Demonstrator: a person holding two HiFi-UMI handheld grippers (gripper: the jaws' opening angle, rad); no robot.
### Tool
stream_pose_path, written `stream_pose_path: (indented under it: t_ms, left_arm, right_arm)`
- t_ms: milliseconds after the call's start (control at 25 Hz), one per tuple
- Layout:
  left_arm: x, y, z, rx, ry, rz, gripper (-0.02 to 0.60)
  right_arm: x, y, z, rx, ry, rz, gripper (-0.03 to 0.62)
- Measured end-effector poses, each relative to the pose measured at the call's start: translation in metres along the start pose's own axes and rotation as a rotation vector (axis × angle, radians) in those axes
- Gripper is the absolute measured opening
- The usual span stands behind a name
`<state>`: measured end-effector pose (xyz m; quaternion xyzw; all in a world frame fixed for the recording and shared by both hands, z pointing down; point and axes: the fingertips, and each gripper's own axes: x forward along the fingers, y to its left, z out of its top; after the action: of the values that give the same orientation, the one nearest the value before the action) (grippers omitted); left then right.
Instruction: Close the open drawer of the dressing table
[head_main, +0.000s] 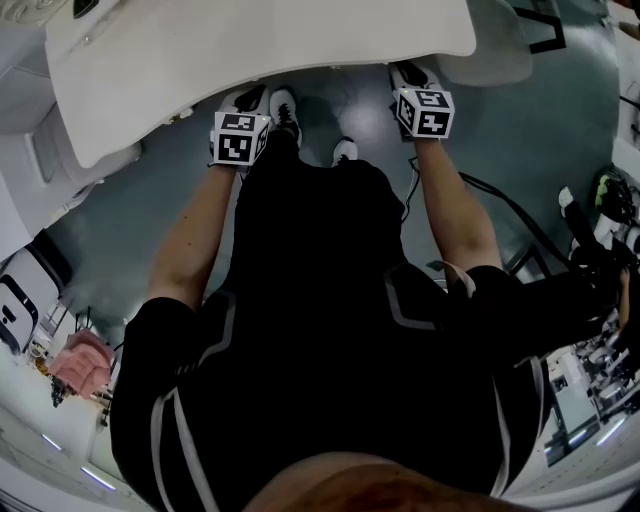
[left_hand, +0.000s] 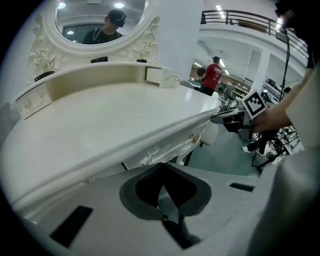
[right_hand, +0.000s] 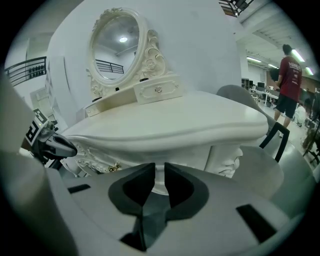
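Observation:
The white dressing table (head_main: 300, 40) fills the top of the head view, its oval mirror (right_hand: 117, 42) behind. On its raised shelf, the small right-hand drawer (right_hand: 158, 90) (left_hand: 162, 76) juts a little forward of the shelf front. Both grippers hang low at the tabletop's front edge, touching nothing. My left gripper (head_main: 248, 105) (left_hand: 162, 172) has its tips together and holds nothing. My right gripper (head_main: 415, 78) (right_hand: 158, 175) shows a narrow gap between its fingers, also holding nothing. Ornate lower drawer fronts with brass pulls (right_hand: 112, 167) sit under the edge.
A grey chair (head_main: 500, 50) (right_hand: 237, 97) stands at the table's right end. Black cables (head_main: 500, 205) cross the floor, and equipment clutter (head_main: 605, 230) lies at the right. A person in a red shirt (right_hand: 289, 75) stands far off. My feet (head_main: 285, 108) are under the table edge.

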<state>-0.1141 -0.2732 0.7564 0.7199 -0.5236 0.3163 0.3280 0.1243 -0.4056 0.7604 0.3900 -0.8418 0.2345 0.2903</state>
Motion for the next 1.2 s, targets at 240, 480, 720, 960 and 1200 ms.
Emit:
stream_pose_path:
  t_ms: [240,480,720,960,1200]
  left_arm:
    - [-0.008,-0.007,0.001,-0.019,-0.016,0.01,0.005]
    - [-0.03,-0.005,0.013,-0.092,-0.081,0.021,0.005]
    - [-0.064,-0.04,0.023,-0.176,-0.144,-0.036,0.005]
    - [-0.099,-0.074,0.043,-0.156,-0.232,-0.034,0.005]
    - [-0.153,-0.091,0.073,-0.17,-0.327,-0.031,0.003]
  right_arm:
    - [-0.002,0.0,-0.001,-0.003,0.007,0.029,0.062]
    - [-0.009,0.012,-0.01,-0.033,0.056,0.133,0.081]
    - [-0.053,0.023,0.001,-0.058,0.017,0.213,0.06]
    - [-0.101,0.032,0.03,-0.079,-0.057,0.257,0.034]
    - [-0.153,0.046,0.079,-0.084,-0.145,0.286,0.011]
